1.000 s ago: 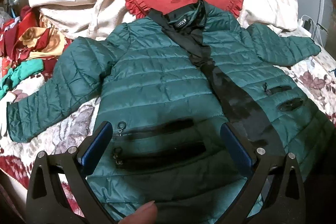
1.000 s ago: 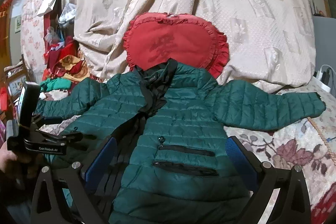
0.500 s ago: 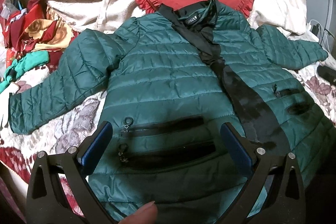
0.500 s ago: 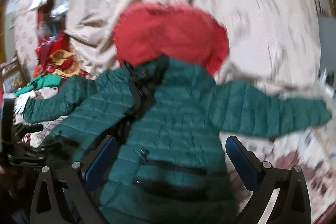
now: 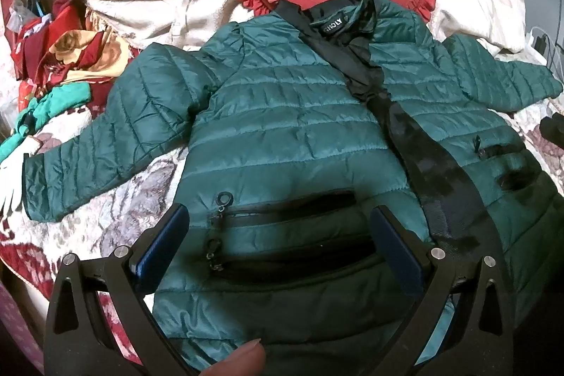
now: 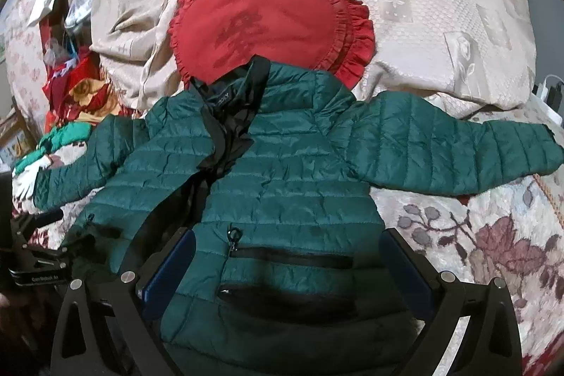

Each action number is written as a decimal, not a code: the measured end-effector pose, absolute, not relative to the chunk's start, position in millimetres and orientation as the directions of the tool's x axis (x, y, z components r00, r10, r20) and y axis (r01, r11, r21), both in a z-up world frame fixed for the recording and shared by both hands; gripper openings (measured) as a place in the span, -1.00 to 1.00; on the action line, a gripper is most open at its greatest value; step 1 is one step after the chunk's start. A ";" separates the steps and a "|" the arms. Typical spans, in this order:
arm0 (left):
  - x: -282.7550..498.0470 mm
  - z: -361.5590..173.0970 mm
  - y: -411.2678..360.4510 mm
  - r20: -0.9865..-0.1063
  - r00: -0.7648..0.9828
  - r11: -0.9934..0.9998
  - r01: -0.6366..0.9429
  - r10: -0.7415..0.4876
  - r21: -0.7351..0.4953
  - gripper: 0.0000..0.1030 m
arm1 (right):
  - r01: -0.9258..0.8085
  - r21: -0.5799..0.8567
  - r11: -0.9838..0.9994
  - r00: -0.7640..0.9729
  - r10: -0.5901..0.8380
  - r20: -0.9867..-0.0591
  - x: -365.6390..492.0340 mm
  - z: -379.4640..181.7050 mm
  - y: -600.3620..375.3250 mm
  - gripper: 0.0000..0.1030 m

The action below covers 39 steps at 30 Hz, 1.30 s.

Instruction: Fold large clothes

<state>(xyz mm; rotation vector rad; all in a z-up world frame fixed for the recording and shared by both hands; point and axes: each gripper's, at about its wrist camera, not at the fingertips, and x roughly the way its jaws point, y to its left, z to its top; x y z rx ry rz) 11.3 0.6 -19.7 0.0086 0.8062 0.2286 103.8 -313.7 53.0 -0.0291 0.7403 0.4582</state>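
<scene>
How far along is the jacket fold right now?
Done: the green puffer jacket lies spread face up on the floral bedspread, collar against the red heart cushion. In hand: nothing; the left gripper and right gripper hover over the pockets, jaws open. Left: everything. The left sleeve and right sleeve lie straight out, and the front gapes unzipped.

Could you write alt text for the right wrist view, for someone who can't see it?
A green quilted puffer jacket lies face-up, unzipped, sleeves spread, on a floral bedspread, its collar against a red ruffled cushion. The open right hand-held gripper hovers over its zip pockets.
</scene>
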 end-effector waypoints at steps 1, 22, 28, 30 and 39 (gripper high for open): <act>11.1 -19.6 1.7 -0.714 0.669 0.975 -0.203 0.206 0.091 0.99 | -0.412 0.129 0.902 0.647 0.390 -0.655 103.5 52.7 -313.3 1.00; 11.7 -18.3 3.4 -0.719 0.663 0.974 -0.211 0.208 0.087 0.99 | -0.423 0.131 0.897 0.650 0.401 -0.645 99.5 54.9 -313.0 1.00; 12.1 -17.7 3.9 -0.720 0.662 0.973 -0.210 0.209 0.090 0.99 | -0.420 0.130 0.898 0.653 0.398 -0.645 98.4 56.4 -312.6 1.00; 12.3 -18.3 3.3 -0.720 0.661 0.973 -0.211 0.210 0.091 0.99 | -0.418 0.129 0.899 0.654 0.396 -0.645 98.2 56.7 -312.1 1.00; 11.1 -17.9 3.7 -0.719 0.662 0.973 -0.211 0.213 0.093 0.99 | -0.419 0.128 0.899 0.655 0.397 -0.643 98.7 57.4 -312.7 1.00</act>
